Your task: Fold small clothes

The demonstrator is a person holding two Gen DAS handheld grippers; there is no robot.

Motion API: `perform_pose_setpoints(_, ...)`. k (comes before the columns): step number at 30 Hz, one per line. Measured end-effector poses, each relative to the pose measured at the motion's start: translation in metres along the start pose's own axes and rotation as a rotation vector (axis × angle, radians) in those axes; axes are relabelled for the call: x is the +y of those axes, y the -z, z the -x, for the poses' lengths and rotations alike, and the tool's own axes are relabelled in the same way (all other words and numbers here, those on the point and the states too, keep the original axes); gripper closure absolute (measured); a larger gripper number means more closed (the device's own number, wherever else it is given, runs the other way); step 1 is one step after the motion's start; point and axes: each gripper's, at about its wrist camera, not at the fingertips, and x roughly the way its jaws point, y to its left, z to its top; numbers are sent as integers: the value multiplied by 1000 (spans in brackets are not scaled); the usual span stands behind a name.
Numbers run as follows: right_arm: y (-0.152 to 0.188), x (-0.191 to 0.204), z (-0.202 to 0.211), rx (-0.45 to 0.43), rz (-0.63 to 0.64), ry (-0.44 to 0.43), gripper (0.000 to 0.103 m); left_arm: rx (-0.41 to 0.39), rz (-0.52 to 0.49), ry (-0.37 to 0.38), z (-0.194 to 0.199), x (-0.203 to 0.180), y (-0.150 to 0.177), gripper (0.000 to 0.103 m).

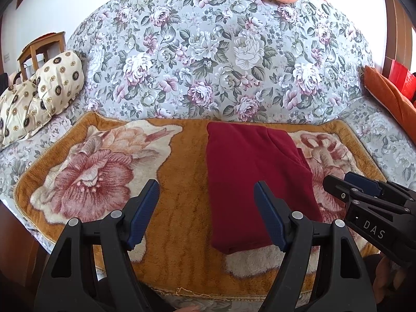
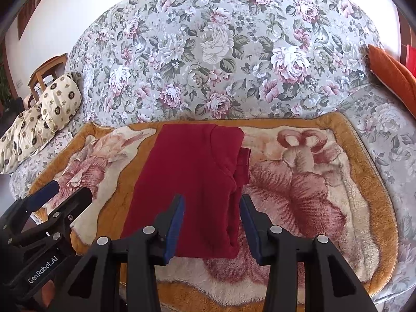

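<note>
Floral sofa [image 1: 208,52] is backed by a white wall [image 1: 65,0]; a plush orange blanket [image 1: 176,182] is spread on its seat, w/ cream cushions [image 1: 39,98] & a wooden chair [image 1: 39,49] seen at its left end

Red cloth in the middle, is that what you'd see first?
Yes, the dark red garment stands out, folded into a long strip on the orange flower blanket. Behind rises a big flowery sofa back. Both open grippers, left and right, hover at its near end.
</note>
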Motion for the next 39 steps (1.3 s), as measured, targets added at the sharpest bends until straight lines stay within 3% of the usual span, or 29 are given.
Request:
perform_pose_setpoints(26, 3, 4, -3, 6, -6, -11, 61, 19, -2, 15, -4, 1, -1, 27)
perform_pose_setpoints(39, 5, 1, -7, 15, -19, -12, 61, -14, -11, 8, -4, 4, -2, 27)
